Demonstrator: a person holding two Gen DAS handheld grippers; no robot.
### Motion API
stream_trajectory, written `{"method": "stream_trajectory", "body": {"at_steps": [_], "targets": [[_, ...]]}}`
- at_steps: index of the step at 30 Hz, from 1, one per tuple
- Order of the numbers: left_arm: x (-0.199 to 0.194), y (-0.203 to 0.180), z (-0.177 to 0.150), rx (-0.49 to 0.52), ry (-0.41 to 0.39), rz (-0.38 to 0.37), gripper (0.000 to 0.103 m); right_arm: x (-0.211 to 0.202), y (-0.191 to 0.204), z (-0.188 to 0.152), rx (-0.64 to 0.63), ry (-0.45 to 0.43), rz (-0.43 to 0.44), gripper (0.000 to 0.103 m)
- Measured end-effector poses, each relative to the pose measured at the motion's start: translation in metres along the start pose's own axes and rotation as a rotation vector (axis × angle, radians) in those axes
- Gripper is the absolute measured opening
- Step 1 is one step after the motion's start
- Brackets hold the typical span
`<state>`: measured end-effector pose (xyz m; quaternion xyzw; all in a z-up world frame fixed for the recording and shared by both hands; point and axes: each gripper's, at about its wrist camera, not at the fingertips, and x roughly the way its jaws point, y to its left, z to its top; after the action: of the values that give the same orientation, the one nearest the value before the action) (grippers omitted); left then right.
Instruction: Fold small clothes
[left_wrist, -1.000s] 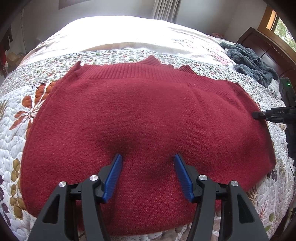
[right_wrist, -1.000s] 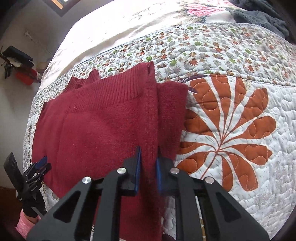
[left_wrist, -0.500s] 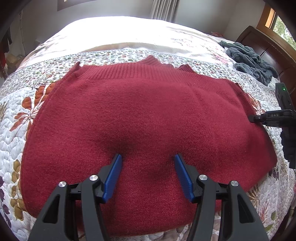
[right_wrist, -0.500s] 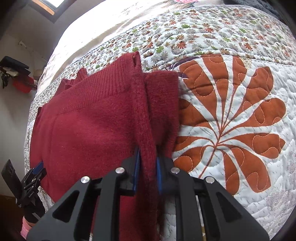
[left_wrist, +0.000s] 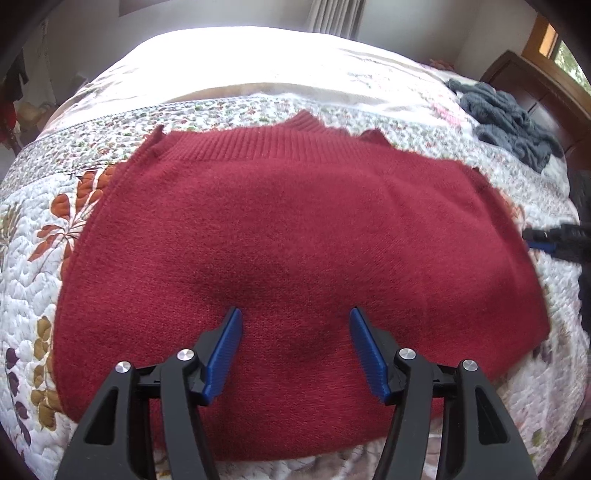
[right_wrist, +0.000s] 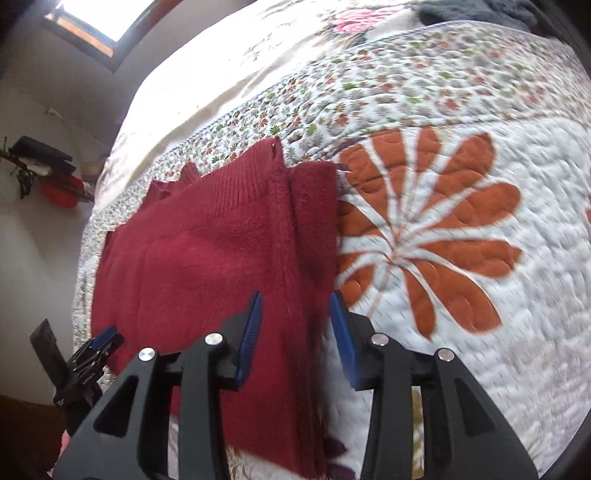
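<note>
A dark red knitted sweater (left_wrist: 295, 236) lies spread flat on the quilted bed, its ribbed band along the far edge. My left gripper (left_wrist: 295, 325) hangs open just above the sweater's near middle, nothing between its blue pads. In the right wrist view the sweater (right_wrist: 207, 266) shows its right side edge as a raised seam with a folded strip beside it. My right gripper (right_wrist: 295, 314) is open, its fingers standing on either side of that seam and apart from it. The right gripper (left_wrist: 543, 240) also appears at the sweater's right edge in the left wrist view, and the left gripper (right_wrist: 103, 338) at the lower left of the right wrist view.
A floral quilt (right_wrist: 461, 295) with orange leaf prints covers the bed. A grey-blue garment (left_wrist: 506, 118) lies bunched at the far right near a dark wooden headboard (left_wrist: 535, 88). The bed's near edge runs just below the sweater. A wall shelf with red and black items (right_wrist: 48, 173) is at left.
My right gripper has opened and let go of the sweater's side seam, which has dropped back onto the quilt. The left gripper has stayed open and nearly still.
</note>
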<state>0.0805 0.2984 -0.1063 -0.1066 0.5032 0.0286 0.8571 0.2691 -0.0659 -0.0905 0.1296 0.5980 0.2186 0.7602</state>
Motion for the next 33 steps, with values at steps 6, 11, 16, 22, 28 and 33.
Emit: {"method": "stream_trajectory", "body": {"at_steps": [6, 11, 16, 22, 28, 33], "targets": [[-0.014, -0.032, 0.018, 0.006, -0.044, -0.075, 0.061, -0.019, -0.021, -0.022, 0.060, 0.022, 0.095, 0.038], [0.002, -0.059, 0.037, -0.019, -0.017, -0.148, 0.061, -0.005, -0.022, -0.032, 0.075, 0.061, 0.123, 0.040], [0.030, -0.077, 0.045, -0.013, 0.035, -0.142, 0.061, 0.024, -0.029, -0.034, 0.122, 0.105, 0.183, 0.038], [0.051, -0.071, 0.039, -0.014, 0.069, -0.141, 0.061, 0.050, -0.029, -0.027, 0.146, 0.115, 0.227, 0.028], [0.054, -0.069, 0.033, 0.017, 0.052, -0.141, 0.061, 0.053, -0.027, -0.027, 0.135, 0.098, 0.211, 0.023], [0.056, -0.068, 0.031, 0.030, 0.043, -0.148, 0.061, 0.053, -0.026, -0.027, 0.154, 0.090, 0.202, 0.021]]}}
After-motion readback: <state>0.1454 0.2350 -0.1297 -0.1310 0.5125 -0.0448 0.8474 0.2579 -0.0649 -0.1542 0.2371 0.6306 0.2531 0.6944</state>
